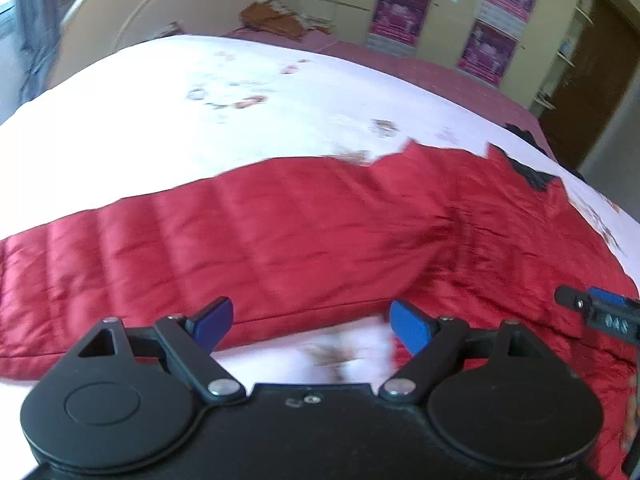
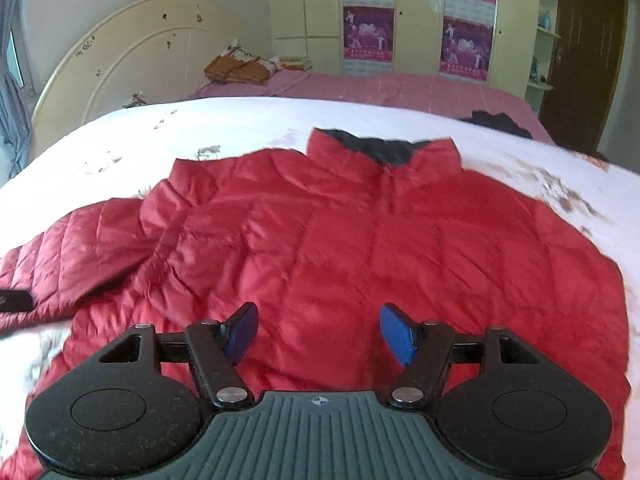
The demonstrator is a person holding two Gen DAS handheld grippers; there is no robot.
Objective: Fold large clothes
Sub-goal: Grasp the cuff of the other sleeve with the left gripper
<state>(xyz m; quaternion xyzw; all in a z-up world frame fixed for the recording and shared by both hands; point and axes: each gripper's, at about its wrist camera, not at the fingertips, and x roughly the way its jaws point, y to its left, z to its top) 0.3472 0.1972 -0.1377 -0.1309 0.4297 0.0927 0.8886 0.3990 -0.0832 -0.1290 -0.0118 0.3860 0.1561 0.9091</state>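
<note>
— Both tongs: the left gripper (image 1: 310, 322) stands wide with nothing between its blue pads; the right gripper (image 2: 318, 332) is parted and empty too.
— And the red jacket (image 2: 340, 240)?
— Flat on the white bedspread (image 2: 200, 120), collar at twelve o'clock, one sleeve (image 1: 200, 232) stretched toward nine o'clock.

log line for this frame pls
task: fold jacket | jacket: spread flat on bed, sleeve out sideways | left gripper: open, empty | right gripper: open, empty
</note>
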